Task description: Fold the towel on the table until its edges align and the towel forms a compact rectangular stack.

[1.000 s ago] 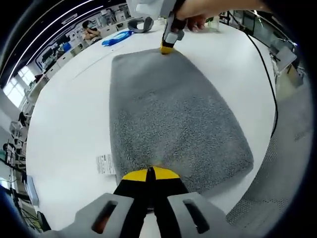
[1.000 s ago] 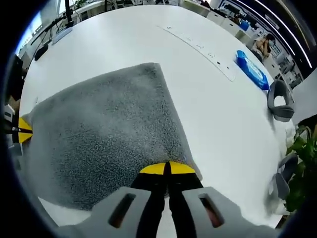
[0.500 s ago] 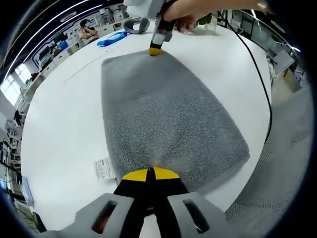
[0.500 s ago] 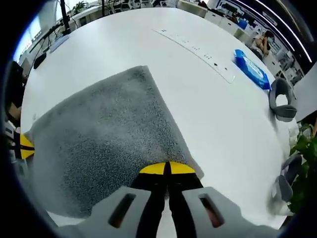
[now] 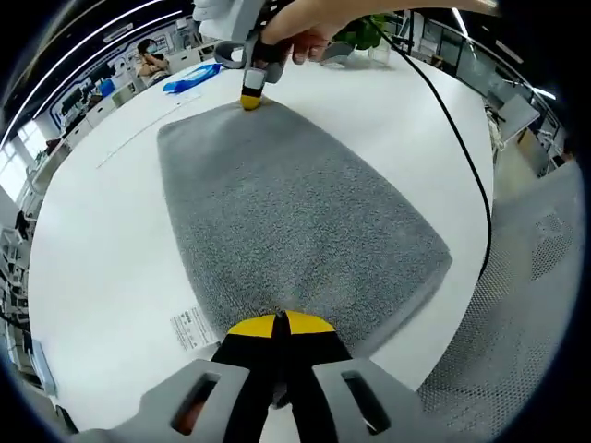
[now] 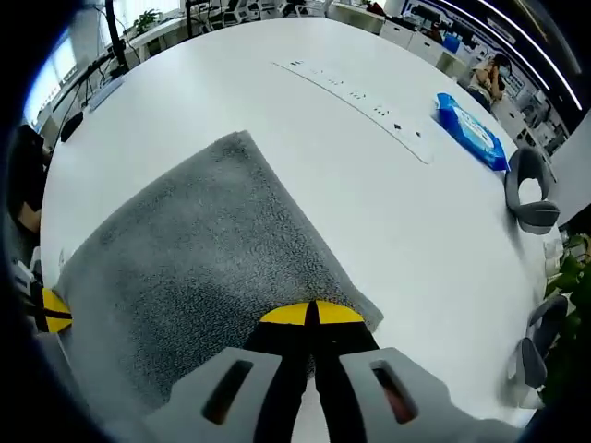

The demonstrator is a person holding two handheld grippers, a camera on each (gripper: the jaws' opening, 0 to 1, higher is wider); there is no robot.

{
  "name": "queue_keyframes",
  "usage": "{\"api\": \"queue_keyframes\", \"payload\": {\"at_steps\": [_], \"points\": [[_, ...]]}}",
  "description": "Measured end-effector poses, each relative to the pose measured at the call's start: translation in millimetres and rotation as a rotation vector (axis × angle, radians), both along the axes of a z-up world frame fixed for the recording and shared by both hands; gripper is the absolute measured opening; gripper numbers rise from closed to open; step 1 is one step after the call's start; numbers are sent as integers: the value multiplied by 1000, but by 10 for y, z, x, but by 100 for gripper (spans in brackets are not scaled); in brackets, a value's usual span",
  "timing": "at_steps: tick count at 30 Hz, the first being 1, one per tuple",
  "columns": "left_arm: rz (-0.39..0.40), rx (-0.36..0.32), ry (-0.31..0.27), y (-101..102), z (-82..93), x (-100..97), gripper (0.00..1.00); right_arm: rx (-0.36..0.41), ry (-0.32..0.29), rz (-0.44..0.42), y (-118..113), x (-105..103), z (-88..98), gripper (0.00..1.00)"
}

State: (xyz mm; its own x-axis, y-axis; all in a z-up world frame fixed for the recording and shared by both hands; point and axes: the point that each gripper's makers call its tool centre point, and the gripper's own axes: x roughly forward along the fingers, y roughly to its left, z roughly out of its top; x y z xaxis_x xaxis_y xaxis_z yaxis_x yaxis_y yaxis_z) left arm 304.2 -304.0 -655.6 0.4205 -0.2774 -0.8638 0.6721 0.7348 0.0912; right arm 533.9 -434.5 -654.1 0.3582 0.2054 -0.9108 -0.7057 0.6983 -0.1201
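Note:
A grey towel lies flat on the white table, with a white care label sticking out at its near left edge. My left gripper is shut on the towel's near corner. At the far corner, my right gripper pinches the towel, held by a person's hand. In the right gripper view the towel spreads left and away, my right gripper is shut on its near corner, and my left gripper's yellow tip shows at the far left corner.
A blue packet, a grey curved object and a strip of table sockets lie beyond the towel. A black cable runs across the table on the right. The table edge is close, with grey floor beyond.
Both cameras have shifted: the towel now reaches further left and its far corner sits lower-left in each view. Both grippers stay shut on their corners.

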Motion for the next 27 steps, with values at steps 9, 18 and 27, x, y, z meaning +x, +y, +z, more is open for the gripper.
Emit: {"api": "queue_keyframes", "payload": {"at_steps": [9, 18, 27], "points": [[-37, -10, -3, -187, 0, -14, 2, -5, -16, 1, 12, 93, -1, 0], [-57, -19, -22, -266, -3, 14, 2, -23, -26, 7, 21, 188, -14, 0], [-87, 18, -35, -274, -5, 25, 2, -49, -64, 3, 29, 205, -18, 0]]}}
